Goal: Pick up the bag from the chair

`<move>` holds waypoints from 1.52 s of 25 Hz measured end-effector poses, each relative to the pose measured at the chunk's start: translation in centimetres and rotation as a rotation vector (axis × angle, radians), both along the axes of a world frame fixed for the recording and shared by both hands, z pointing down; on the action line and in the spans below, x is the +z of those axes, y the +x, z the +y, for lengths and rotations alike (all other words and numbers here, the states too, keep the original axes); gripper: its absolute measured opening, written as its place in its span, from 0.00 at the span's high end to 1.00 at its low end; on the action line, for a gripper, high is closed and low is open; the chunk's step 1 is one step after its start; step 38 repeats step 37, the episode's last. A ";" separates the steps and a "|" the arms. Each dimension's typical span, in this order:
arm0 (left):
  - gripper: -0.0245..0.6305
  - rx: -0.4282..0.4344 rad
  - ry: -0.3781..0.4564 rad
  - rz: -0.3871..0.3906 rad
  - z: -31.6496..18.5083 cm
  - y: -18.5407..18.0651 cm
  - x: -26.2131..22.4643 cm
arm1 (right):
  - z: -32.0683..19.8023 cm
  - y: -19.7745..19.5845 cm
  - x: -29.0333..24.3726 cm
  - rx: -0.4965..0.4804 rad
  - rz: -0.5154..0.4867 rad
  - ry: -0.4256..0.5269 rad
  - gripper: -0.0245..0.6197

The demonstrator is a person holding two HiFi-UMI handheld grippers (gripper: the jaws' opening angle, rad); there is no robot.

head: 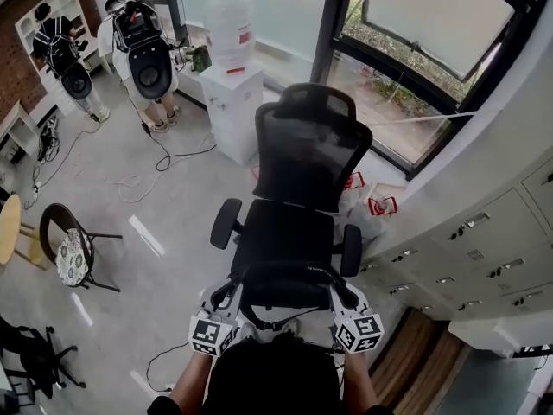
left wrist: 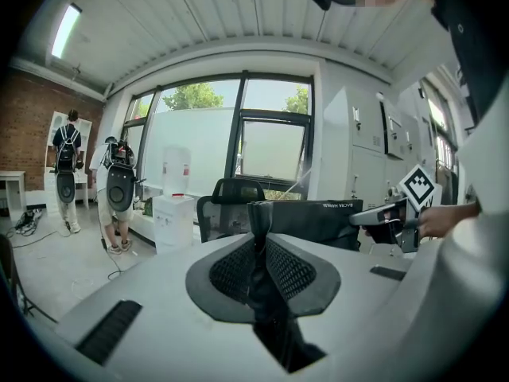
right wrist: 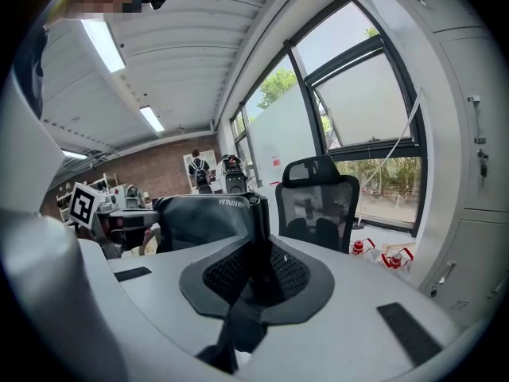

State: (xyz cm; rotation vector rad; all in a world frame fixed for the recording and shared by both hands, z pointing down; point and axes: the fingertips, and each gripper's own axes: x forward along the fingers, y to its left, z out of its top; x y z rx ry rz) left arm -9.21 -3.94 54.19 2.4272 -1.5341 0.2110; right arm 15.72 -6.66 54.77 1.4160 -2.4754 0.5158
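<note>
Closest in, the left gripper [head: 229, 301] and the right gripper [head: 341, 298] sit side by side just in front of the person's torso, marker cubes toward the camera. Both are clamped tight. The left gripper view shows its jaws pressed together on a black strap-like end [left wrist: 258, 217] of the black fabric bag [head: 289, 275]. The right gripper view shows the same at the opp. end [right wrist: 256, 213] — no gap at either pair of jaws. The bag spans between the two, roughly level, w/ white lettering along its top edge.

Where it is: in the head view it lies over the front edge of the seat [head: 281, 232] of the black mesh office chair [head: 307, 154]. From the gripper views it looks raised, w/ the chair's backrest showing beyond it. Can't tell for sure whether its underside touches the seat.

Progress, as I judge it: the grasp is done on both sides, and the lift looks begun or nearly complete. Left to do: bring the bag clear of the chair and armrests, gripping evenly so it doesn't sag or slip.

Further off — red-and-white plastic bags [head: 367, 204] on the floor by the window, a white water dispenser [head: 235, 102] behind the chair, and two people wearing backpacks [head: 143, 54] at the far side of the rm.
</note>
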 end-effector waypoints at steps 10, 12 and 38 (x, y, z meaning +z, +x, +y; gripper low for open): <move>0.90 0.018 0.033 -0.005 1.0 -0.9 -0.9 | 1.8 -1.1 -1.1 0.016 0.011 0.021 0.91; 0.90 0.023 0.043 -0.006 1.0 -0.9 -1.0 | 1.9 -1.1 -1.2 0.020 0.012 0.029 0.91; 0.90 0.028 0.034 0.007 3.6 -1.5 -0.7 | 4.4 -1.8 -0.9 0.016 0.044 0.028 0.91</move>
